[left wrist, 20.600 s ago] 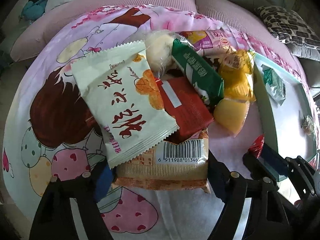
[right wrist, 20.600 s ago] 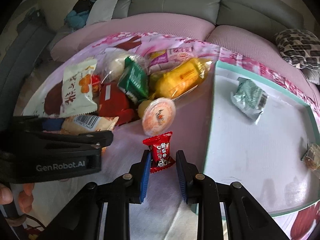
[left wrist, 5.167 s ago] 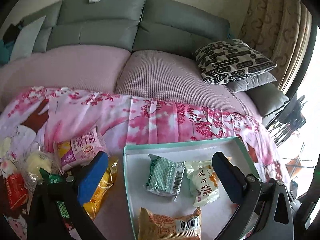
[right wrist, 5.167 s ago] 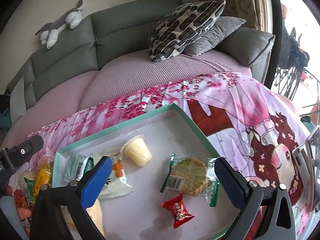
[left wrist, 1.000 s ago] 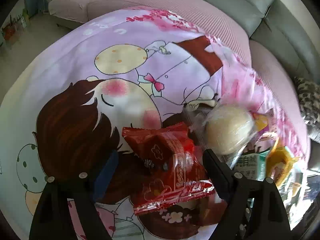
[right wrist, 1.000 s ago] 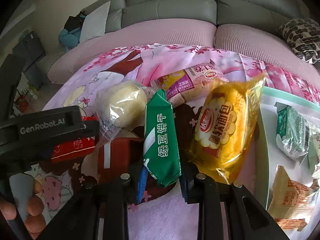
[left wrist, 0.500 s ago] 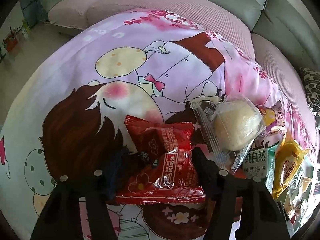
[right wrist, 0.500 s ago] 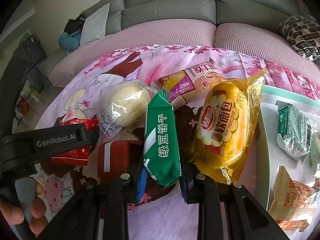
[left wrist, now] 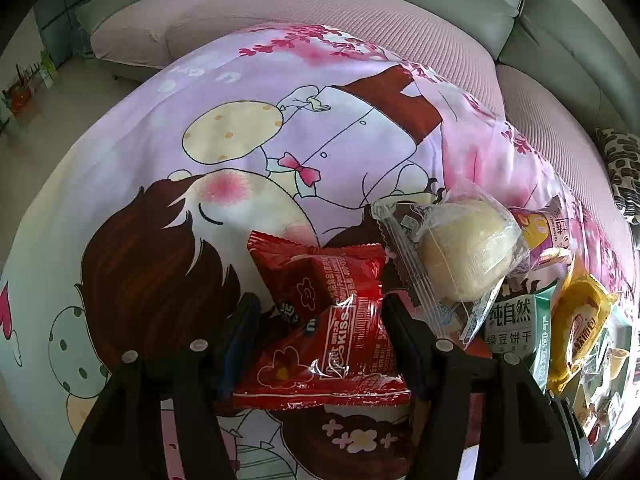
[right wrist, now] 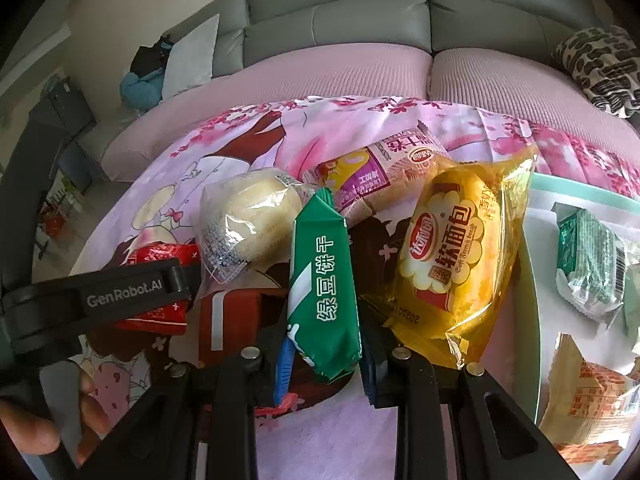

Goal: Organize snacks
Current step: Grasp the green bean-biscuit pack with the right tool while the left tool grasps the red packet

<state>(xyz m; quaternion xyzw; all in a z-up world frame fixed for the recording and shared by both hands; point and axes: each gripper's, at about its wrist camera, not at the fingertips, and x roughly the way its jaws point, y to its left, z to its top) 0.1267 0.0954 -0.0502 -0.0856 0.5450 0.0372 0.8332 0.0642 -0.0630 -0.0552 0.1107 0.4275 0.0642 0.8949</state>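
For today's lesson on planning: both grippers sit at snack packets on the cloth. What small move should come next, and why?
Probably lift both together. The right gripper is shut on the green biscuit packet, and the left gripper has just been closing around the red packet. The tray beside the pile already holds other snacks.

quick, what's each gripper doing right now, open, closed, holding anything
Left gripper: jaws just closed on the red snack packet.
Right gripper: shut on the green biscuit packet.
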